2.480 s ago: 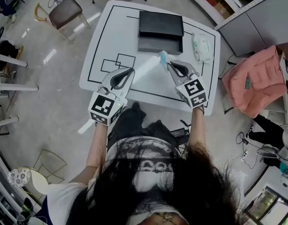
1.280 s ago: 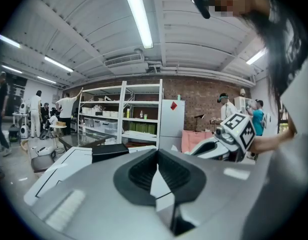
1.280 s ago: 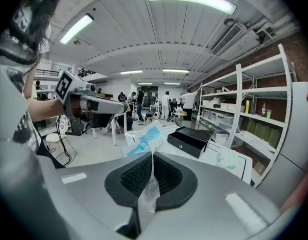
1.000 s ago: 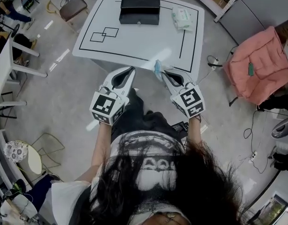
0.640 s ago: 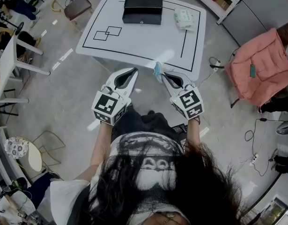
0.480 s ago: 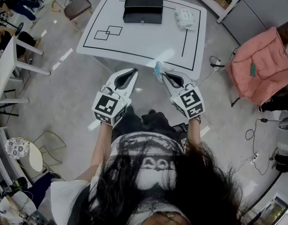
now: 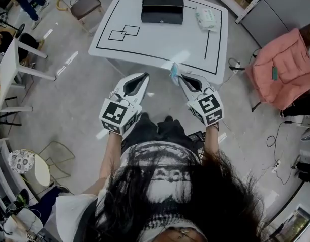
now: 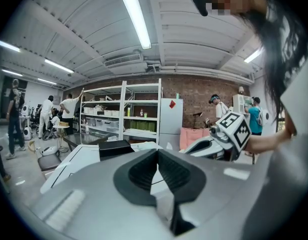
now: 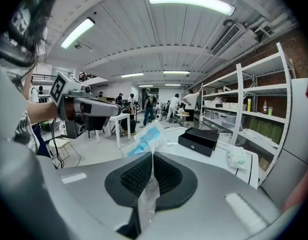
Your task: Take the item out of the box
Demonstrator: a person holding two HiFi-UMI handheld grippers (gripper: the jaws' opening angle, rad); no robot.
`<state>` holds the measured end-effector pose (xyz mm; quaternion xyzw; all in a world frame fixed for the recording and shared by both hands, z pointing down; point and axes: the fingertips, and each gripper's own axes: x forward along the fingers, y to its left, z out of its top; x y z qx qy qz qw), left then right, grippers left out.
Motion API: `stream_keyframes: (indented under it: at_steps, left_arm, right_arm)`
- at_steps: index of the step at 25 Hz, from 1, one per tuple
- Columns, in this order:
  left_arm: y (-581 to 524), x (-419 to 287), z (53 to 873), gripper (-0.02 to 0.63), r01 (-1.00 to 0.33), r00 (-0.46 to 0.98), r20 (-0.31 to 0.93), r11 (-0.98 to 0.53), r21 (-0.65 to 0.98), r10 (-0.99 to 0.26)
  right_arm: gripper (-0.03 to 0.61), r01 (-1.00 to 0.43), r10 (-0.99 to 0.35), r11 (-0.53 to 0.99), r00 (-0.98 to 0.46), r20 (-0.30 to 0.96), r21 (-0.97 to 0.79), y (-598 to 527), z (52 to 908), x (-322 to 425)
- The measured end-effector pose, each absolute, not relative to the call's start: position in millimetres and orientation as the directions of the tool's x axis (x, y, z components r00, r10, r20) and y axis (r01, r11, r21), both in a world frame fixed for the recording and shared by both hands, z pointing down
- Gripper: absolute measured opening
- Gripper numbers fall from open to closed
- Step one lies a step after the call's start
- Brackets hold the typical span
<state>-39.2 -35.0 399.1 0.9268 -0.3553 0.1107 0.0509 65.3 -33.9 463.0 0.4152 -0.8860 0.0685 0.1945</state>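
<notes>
From above, both grippers are held up in front of the person, short of the white table (image 7: 160,39), with the black box (image 7: 162,6) far back on it and a pack of wipes (image 7: 206,18) to its right. That high view gives only a pale blue scrap at the tip of the right gripper (image 7: 181,78).

The right gripper view shows it is a clear plastic packet (image 9: 143,140) with blue print, clamped tight between the ribbed pads (image 9: 136,176). Its long axis runs along the jaws. The printed end sticks out past the tips, leaning up and a little left, roughly toward the table. The clear tail trails back down through the seam between the pads.

So the packet is out of the box and well apart from it, in the air about over the table's near edge.

The left gripper (image 8: 157,156) has its jaws pressed together on nothing, which only the left gripper view makes plain.
</notes>
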Motion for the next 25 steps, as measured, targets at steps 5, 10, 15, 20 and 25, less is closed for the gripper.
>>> stream_keyframes:
  at_steps: [5,10,15,20,25]
  left_arm:
    - [-42.5,-57.5,395.3,0.0,-0.66,0.733,0.232,-0.751,0.015,-0.64]
    - [-48.7,-72.2,394.5,0.0,-0.646,0.746,0.222,-0.763,0.017,-0.627]
    - [-56.3,-80.1,394.2,0.0,-0.635,0.757,0.217,-0.772,0.018,-0.617]
    - [-60.3,-83.6,394.2,0.0,-0.622,0.768,0.213,-0.783,0.021,-0.604]
    - [-64.4,-86.8,392.8,0.0,-0.613,0.774,0.211,-0.79,0.018,-0.596]
  right_arm:
    - [0.011,-0.771,-0.717,0.635,-0.567,0.406,0.045,-38.0,458.7,47.2]
    - [0.011,-0.778,-0.725,0.626,-0.554,0.409,0.057,-42.4,457.7,32.3]
    - [0.011,-0.788,-0.736,0.612,-0.539,0.409,0.063,-47.6,455.9,24.9]
    - [0.011,-0.8,-0.746,0.597,-0.525,0.409,0.064,-50.4,455.9,20.9]
    - [0.011,-0.806,-0.752,0.588,-0.516,0.41,0.065,-53.0,455.3,17.6]
